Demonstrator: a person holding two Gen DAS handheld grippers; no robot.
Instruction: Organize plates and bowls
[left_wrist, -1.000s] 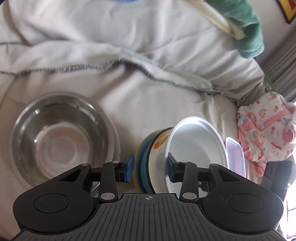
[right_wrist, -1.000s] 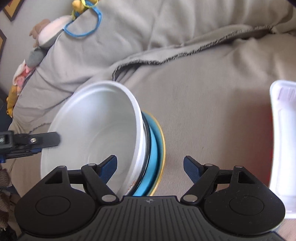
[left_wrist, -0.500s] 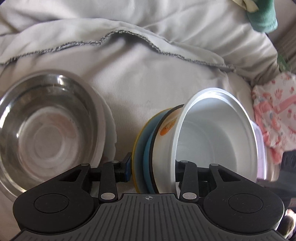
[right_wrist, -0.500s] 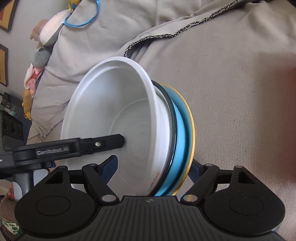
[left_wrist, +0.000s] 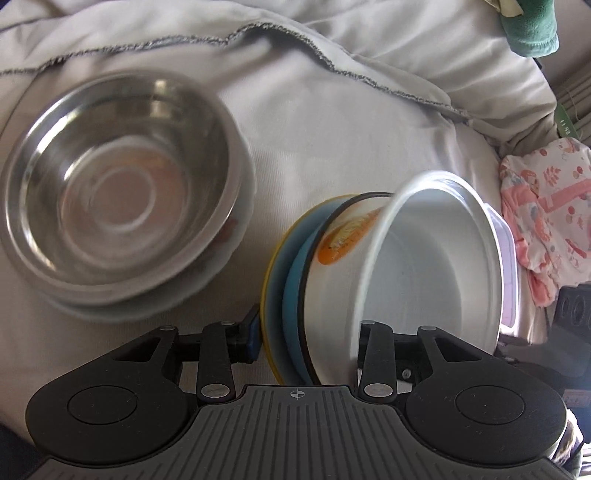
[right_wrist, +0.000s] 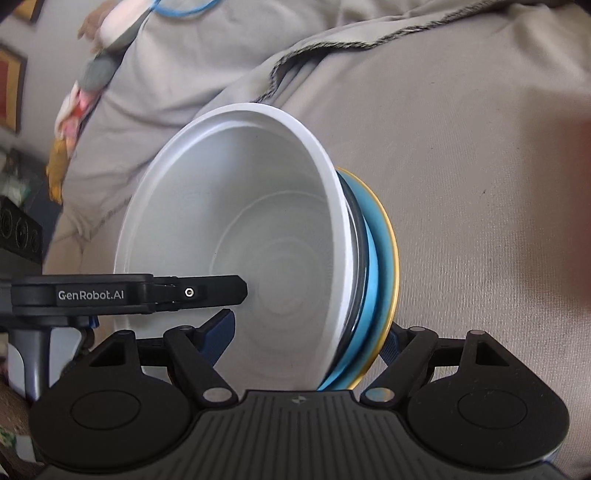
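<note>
I have a tilted stack between both grippers: a white bowl (left_wrist: 436, 266), nested in a bowl with an orange print (left_wrist: 343, 236), on a blue plate (left_wrist: 291, 280) backed by a yellow plate (left_wrist: 267, 295). It fills the lower middle of both views, standing on edge above the bed sheet (left_wrist: 332, 122). My left gripper (left_wrist: 306, 339) is closing on it, one finger behind the yellow plate and the other inside the white bowl. My right gripper (right_wrist: 310, 332) straddles the same stack with fingers set wide, one inside the white bowl (right_wrist: 236, 236) and one behind the plates; I cannot tell whether its pads press. A steel bowl (left_wrist: 118, 199) sits on a white plate (left_wrist: 155, 306) at left.
</note>
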